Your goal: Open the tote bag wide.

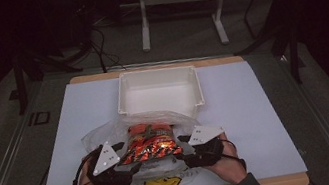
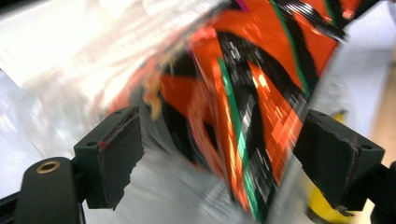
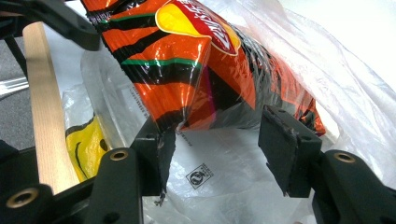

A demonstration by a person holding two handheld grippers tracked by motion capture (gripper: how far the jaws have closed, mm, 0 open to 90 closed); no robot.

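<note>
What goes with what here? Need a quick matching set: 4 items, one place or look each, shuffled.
Items:
1. snack bag
2. white bin
3. plastic bag
4. left gripper

Descriptions:
A. clear, with a yellow smiley print
B. empty, at the far side of the mat
C. orange and black, glossy
D. jaws open, either side of the snack bag's end

Pairs: 1-C, 2-B, 3-A, 4-D

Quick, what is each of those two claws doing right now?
Left gripper: open, jaws either side of the snack bag, not pressing it.
Right gripper: open, at the bag's end, gripping nothing.
</note>
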